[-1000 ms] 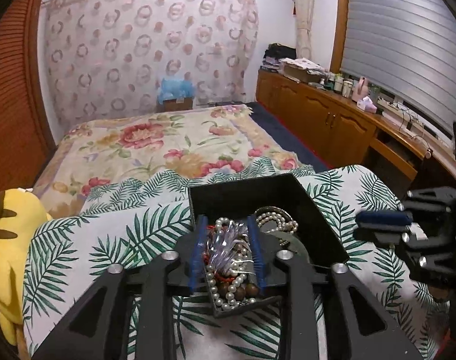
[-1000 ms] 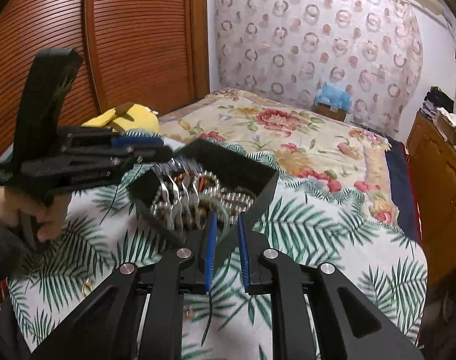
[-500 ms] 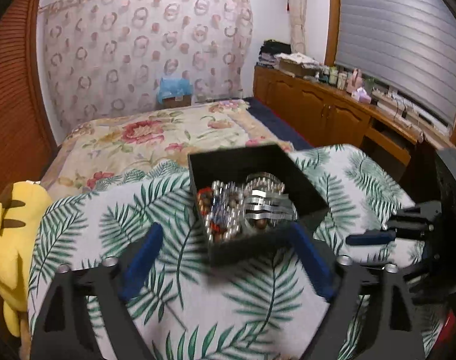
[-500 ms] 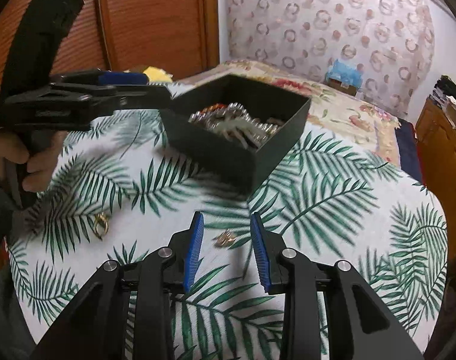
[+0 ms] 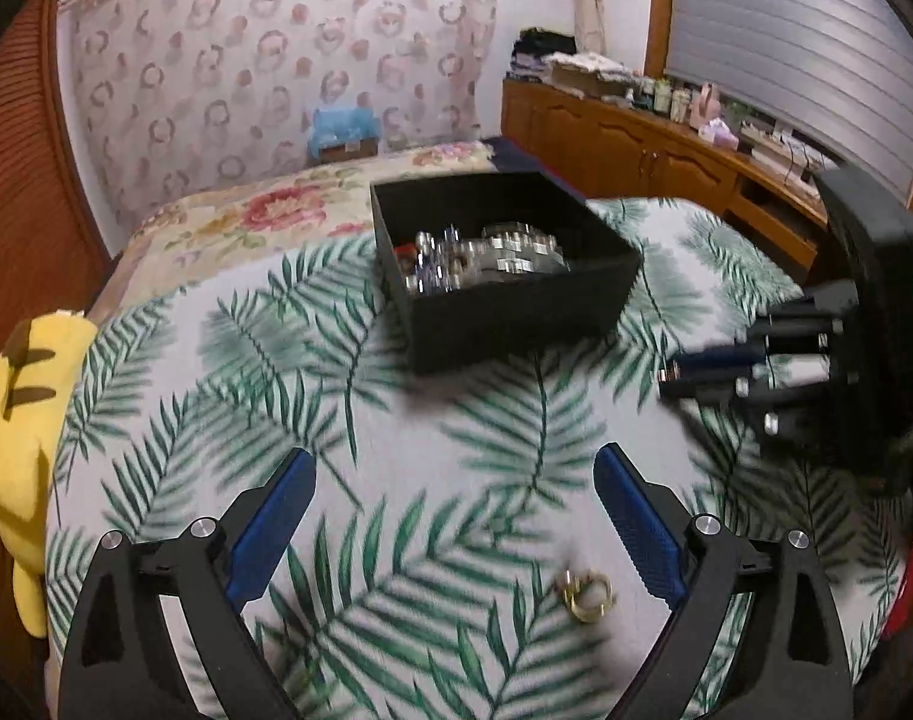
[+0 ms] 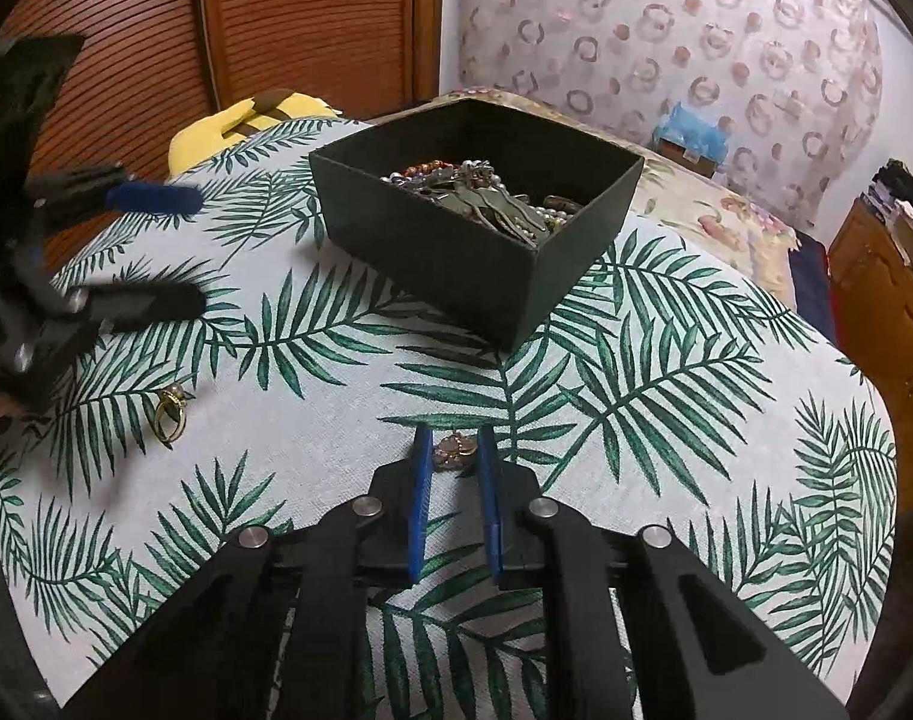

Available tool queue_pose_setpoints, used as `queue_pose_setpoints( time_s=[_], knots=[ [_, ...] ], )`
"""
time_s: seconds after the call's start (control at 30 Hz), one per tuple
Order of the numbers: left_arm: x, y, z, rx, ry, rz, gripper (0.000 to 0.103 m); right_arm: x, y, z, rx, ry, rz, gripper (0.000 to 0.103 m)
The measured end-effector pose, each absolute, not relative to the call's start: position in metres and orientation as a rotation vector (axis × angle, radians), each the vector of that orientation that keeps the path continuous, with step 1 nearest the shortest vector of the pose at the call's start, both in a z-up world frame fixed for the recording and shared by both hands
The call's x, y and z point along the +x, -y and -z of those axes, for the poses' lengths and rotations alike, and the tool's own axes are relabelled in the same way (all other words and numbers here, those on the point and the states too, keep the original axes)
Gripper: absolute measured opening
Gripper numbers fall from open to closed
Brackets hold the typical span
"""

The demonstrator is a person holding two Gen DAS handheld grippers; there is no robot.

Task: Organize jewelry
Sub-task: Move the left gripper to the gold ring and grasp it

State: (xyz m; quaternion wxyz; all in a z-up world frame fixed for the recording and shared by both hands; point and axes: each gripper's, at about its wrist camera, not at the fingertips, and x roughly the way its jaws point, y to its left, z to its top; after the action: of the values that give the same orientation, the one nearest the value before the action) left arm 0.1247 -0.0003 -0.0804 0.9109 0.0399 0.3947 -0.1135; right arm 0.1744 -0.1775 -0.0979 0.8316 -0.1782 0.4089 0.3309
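Note:
A black box (image 5: 516, 312) (image 6: 456, 264) full of beads and metal jewelry stands on the palm-leaf cloth. My left gripper (image 5: 453, 453) (image 6: 192, 249) hovers over the cloth in front of it with its jaws opening wide. A gold ring (image 5: 585, 594) (image 6: 171, 414) lies on the cloth beneath them, near the right finger, and is not touched. My right gripper (image 6: 454, 441) (image 5: 726, 366) is low at the cloth, and its jaws are closing on a small rose-gold piece (image 6: 454, 451) between the tips.
A yellow plush toy (image 5: 18, 420) (image 6: 240, 120) sits at the table's left edge. Behind the table are a flowered bed (image 5: 264, 210) and a wooden cabinet (image 5: 636, 150). The round table's rim (image 6: 876, 420) drops off at the right.
My left gripper opened, let go of the beads in the box and drew back over the cloth. My right gripper sank from the box to the cloth and closed around the small piece.

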Motion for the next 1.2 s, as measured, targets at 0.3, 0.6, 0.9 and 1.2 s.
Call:
queue_pose_setpoints(
  time_s=[0.3, 0.6, 0.9, 1.2],
  knots=[
    [0.089, 0.013, 0.089, 0.111, -0.842, 0.265, 0.09, 0.153, 0.181, 0.082, -0.369, -0.821, -0.706, 0.016],
    [0.076, 0.027, 0.094, 0.163, -0.856, 0.292, 0.06, 0.142, 0.184, 0.075, -0.368, -0.8, -0.704, 0.016],
    [0.082, 0.034, 0.101, 0.186, -0.885, 0.342, 0.023, 0.142, 0.18, 0.075, -0.381, -0.795, -0.713, 0.016],
    [0.096, 0.024, 0.086, 0.123, -0.852, 0.32, 0.023, 0.159, 0.179, 0.057, -0.357, -0.757, -0.723, 0.016]
  ],
)
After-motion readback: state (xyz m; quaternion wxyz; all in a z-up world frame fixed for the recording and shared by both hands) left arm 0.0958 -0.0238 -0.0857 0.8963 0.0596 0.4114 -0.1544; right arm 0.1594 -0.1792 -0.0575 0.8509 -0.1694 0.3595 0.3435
